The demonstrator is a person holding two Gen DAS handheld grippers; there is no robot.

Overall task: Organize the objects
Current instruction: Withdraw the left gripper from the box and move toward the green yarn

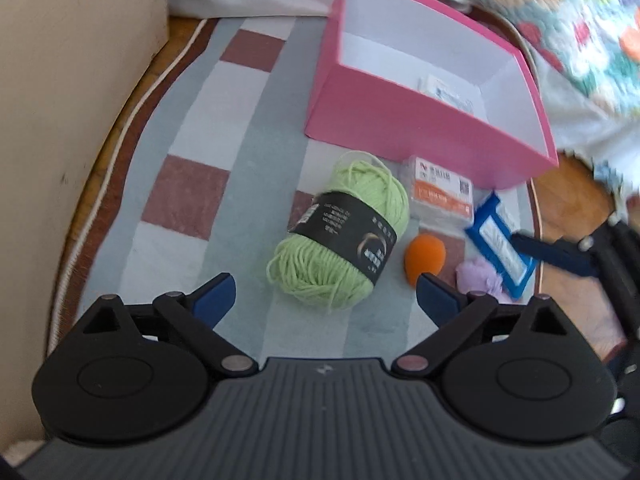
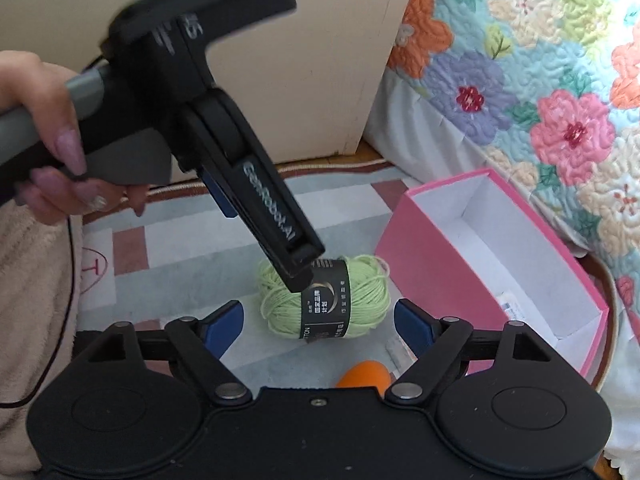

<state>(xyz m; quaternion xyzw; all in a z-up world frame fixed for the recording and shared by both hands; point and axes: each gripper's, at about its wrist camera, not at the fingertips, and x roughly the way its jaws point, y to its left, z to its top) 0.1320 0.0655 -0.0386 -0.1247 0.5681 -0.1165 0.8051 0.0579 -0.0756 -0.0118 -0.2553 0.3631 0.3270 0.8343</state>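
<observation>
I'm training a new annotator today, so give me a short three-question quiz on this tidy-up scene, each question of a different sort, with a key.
1. True or false: the pink box already has something inside it.
2. Multiple choice: which thing lies closest ahead of the left claw? A) the green yarn ball B) the blue-framed card C) the floral quilt
3. Fill in: the small egg-shaped thing beside the yarn is coloured ____.

Key: 1 true, a small white packet lies on its floor. 2 A. 3 orange.
</observation>
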